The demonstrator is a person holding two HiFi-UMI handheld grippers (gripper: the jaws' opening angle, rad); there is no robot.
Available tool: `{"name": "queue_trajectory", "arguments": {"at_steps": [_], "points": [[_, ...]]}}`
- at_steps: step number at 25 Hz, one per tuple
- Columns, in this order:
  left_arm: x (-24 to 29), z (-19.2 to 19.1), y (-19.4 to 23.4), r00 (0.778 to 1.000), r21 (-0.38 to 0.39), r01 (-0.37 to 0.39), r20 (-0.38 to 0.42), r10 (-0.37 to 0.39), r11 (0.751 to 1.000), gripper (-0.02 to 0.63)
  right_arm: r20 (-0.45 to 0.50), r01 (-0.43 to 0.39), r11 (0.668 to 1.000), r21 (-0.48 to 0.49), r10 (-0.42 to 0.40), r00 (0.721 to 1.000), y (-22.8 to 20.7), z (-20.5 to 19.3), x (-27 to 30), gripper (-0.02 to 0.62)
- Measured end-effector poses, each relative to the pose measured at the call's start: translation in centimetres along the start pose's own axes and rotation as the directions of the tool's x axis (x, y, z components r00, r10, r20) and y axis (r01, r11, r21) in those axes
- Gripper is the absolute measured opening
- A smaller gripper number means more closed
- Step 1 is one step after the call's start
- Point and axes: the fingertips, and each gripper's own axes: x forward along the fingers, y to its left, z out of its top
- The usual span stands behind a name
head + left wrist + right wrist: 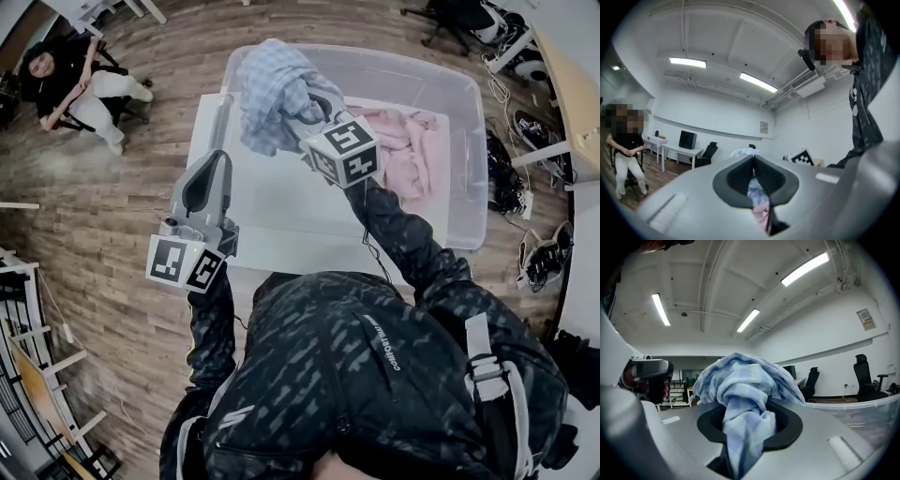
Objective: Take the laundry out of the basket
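Head view: we see the right gripper (298,111) holding the blue checked garment (267,84) bunched up over the left end of the clear basket (469,122); a pink garment (412,141) lies inside; the left gripper (223,105) hangs just beside. Left gripper view: jaws pressed together, nothing between them. Right gripper view: jaws clamped on a gathered fold, the rest spilling over the tips; we judge the cloth light and limp, best taken by a thick bunch.

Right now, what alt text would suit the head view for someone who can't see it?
Seen from above, the right gripper holds a blue checked cloth over a clear bin with pink laundry inside, on a white table. The left gripper, shut and empty, hovers at left.
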Motion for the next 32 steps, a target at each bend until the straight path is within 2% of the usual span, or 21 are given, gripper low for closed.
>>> {"name": "queue_trajectory", "arguments": {"at_steps": [6, 9, 14, 17, 27, 32], "points": [[-2.4, 0.8, 0.4, 0.997, 0.022, -0.076, -0.004, 0.076, 0.997, 0.011, 0.062, -0.042, 0.999, 0.014, 0.041, 0.997, 1.9, 2.5, -2.1, 0.144], [-4.4, 0.0, 1.4, 0.993, 0.006, -0.120, 0.001, 0.120, 0.993, 0.011, 0.087, -0.063, 0.998, 0.014, 0.062, 0.994, 3.5, 3.0, -2.8, 0.146], [-6.7, -1.6, 3.8, 0.992, -0.030, -0.127, -0.030, 0.126, 0.991, 0.011, 0.092, -0.073, 0.997, 0.031, 0.070, 0.993, 6.0, 3.3, -2.5, 0.146], [-7.9, -1.8, 6.2, 0.994, -0.040, -0.108, -0.025, 0.107, 0.993, 0.011, 0.096, -0.052, 0.998, 0.020, 0.050, 0.994, 7.5, 3.9, -1.6, 0.146], [-12.1, -1.2, 17.0, 1.000, -0.096, 0.019, -0.015, -0.021, 0.995, 0.011, 0.118, 0.111, 0.993, 0.033, -0.114, 0.986, 12.5, 6.2, 3.5, 0.147], [-12.6, -0.9, 20.2, 0.995, -0.108, 0.101, -0.004, -0.102, 0.989, 0.011, 0.131, 0.147, 0.989, 0.028, -0.150, 0.980, 15.5, 7.3, 6.2, 0.147]]}}
